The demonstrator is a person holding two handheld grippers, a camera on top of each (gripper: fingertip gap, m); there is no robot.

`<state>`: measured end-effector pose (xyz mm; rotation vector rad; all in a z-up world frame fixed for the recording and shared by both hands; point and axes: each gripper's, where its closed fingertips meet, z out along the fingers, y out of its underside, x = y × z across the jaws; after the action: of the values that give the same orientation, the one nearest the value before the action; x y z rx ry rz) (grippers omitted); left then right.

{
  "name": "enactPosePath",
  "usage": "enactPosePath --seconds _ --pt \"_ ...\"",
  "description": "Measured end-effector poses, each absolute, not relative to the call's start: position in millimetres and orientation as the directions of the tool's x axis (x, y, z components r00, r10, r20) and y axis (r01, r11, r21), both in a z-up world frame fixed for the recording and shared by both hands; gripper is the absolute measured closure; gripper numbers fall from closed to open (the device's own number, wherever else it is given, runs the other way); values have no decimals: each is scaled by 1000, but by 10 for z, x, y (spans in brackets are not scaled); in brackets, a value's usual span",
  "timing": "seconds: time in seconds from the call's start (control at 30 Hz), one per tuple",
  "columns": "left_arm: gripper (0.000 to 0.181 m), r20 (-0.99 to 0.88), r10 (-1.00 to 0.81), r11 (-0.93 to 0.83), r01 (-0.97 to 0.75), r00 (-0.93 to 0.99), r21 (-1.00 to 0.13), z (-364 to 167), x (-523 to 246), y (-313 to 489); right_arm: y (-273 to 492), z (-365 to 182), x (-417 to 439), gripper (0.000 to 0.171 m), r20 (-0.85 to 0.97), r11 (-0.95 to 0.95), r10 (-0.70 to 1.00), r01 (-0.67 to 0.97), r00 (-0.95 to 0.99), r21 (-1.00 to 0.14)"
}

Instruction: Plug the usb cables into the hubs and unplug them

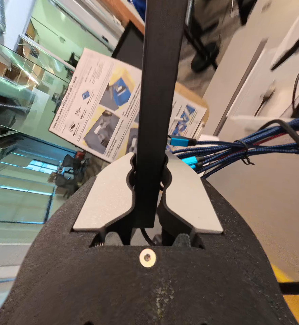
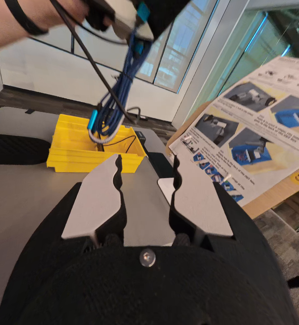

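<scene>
left claw (image 1: 149,173): clamped on black hub (image 1: 160,88), centre frame, lifted off the table | right claw (image 2: 147,173): open, empty, low centre above grey table (image 2: 30,202) | blue usb cables (image 2: 117,105): bundle hangs from hub at upper centre into yellow bin (image 2: 95,158); some connectors look seated, one dangles free | progress: judged midway; unplugging remains.

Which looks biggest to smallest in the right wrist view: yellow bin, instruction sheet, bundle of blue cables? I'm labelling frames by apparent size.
By apparent size only:
1. instruction sheet, cut off by the frame edge
2. yellow bin
3. bundle of blue cables, long but thin

The cables hang nearer the camera, so true sizes stay unsure.
</scene>
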<state>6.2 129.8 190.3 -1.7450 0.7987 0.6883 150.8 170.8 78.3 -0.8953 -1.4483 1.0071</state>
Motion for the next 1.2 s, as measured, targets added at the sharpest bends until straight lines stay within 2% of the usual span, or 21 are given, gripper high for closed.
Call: enactPosePath --seconds 0.1,0.2,0.33,0.47,0.7,0.87,1.0,1.13,1.2 --pt "155 -689 -152 -146 -706 708 -693 1836 163 1385 1536 962 1530 114 376 372 923 -58 -87 -927" --pt "155 -633 -149 -106 -648 760 -754 1821 177 1459 1460 1108 1598 116 382 376 922 -97 -59 -922" --pt "155 -616 -148 -85 -630 774 -772 1917 199 1500 1504 1231 1673 119 350 342 936 -146 -32 -928" --pt "155 -579 -151 -49 -591 801 -805 1961 326 1476 1655 1354 1731 123 229 223 974 -220 0 -950" --pt "155 -470 -177 10 -476 865 -880 1602 718 1561 1743 1494 1831 127 69 68 998 -318 8 -946" --pt "155 -393 -146 16 -395 908 -919 1250 783 1622 1691 1441 1738 128 40 37 999 -294 -4 -955" --pt "155 -271 -134 49 -267 953 -963 1008 666 1663 1564 1223 1470 129 30 22 999 -177 -42 -984" --pt "155 -91 -168 54 -83 982 -995 761 556 1777 1585 1073 1271 132 27 30 999 -123 28 -992" --pt "155 -56 -177 22 -53 983 -998 691 516 1883 1613 1031 1200 134 -17 -10 998 -128 56 -992"
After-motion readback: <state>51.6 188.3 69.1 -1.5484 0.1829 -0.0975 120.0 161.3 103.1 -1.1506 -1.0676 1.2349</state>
